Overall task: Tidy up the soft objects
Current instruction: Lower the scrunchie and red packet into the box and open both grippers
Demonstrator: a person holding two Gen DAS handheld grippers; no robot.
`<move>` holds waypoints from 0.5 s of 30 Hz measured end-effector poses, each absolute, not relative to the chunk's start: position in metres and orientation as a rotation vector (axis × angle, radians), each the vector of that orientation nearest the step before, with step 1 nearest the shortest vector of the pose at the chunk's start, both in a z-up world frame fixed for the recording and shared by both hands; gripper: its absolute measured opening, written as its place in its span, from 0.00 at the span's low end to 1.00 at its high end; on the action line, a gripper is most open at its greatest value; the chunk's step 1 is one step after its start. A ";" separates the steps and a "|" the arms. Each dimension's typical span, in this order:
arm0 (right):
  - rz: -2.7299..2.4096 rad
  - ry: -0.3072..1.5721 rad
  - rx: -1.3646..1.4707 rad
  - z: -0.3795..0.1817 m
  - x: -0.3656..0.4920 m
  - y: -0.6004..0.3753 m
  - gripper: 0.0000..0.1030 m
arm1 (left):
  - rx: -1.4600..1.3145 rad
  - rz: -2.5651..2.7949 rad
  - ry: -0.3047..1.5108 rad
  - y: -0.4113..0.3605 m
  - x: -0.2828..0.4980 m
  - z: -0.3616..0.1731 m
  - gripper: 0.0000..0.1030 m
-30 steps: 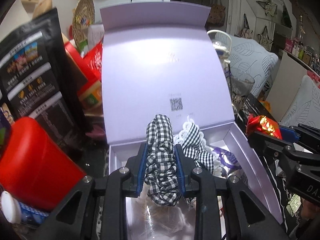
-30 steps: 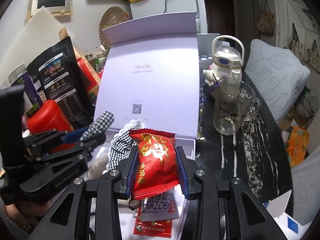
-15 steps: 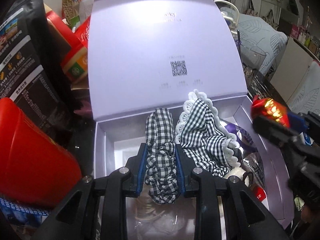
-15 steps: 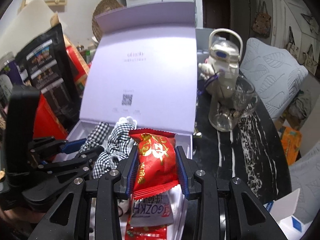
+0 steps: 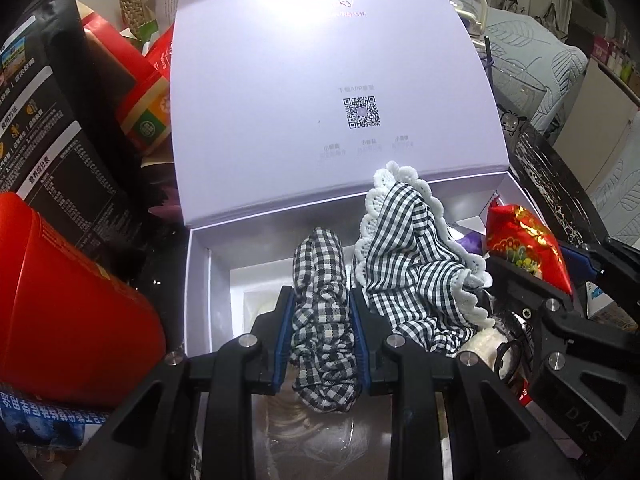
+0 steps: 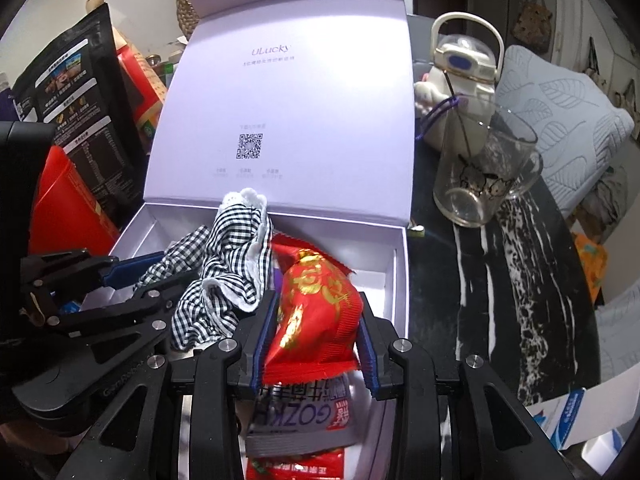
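Left wrist view: a checked scrunchie [image 5: 322,312] sits pinched between the blue pads of the left gripper [image 5: 322,332], clamped tight, above the open lavender box [image 5: 208,292]. Just right of it a lace-edged checked cloth [image 5: 416,264] stands in the box. In the right wrist view, the right gripper [image 6: 312,344] grasps a red snack packet [image 6: 316,320] with gold print, its pads pressing both sides, over the box's right part. Beneath lies a packet reading "GOZK" [image 6: 304,420] upside down. The raised lid [image 6: 288,120] reads "uLucky" above a QR code [image 6: 250,146]. A glass mug [image 6: 484,172] stands to the right on the dark marbled table [image 6: 500,280].
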State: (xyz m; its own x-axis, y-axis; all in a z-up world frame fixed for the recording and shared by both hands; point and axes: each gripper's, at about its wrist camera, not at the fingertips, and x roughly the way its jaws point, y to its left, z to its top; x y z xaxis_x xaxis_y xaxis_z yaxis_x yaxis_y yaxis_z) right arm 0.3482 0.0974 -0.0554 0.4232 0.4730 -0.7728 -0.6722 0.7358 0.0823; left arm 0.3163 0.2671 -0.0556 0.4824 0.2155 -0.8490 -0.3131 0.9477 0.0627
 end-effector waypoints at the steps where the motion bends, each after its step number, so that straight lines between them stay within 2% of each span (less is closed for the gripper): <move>1: 0.729 0.881 -0.253 -0.056 0.349 0.097 0.37 | -0.106 0.324 1.021 0.267 0.316 -0.056 0.26; 9: 0.723 0.905 -0.249 -0.053 0.351 0.093 0.54 | -0.110 0.349 1.038 0.261 0.321 -0.055 0.26; 15: 0.724 0.884 -0.246 -0.041 0.347 0.086 0.54 | -0.101 0.347 1.016 0.255 0.318 -0.046 0.26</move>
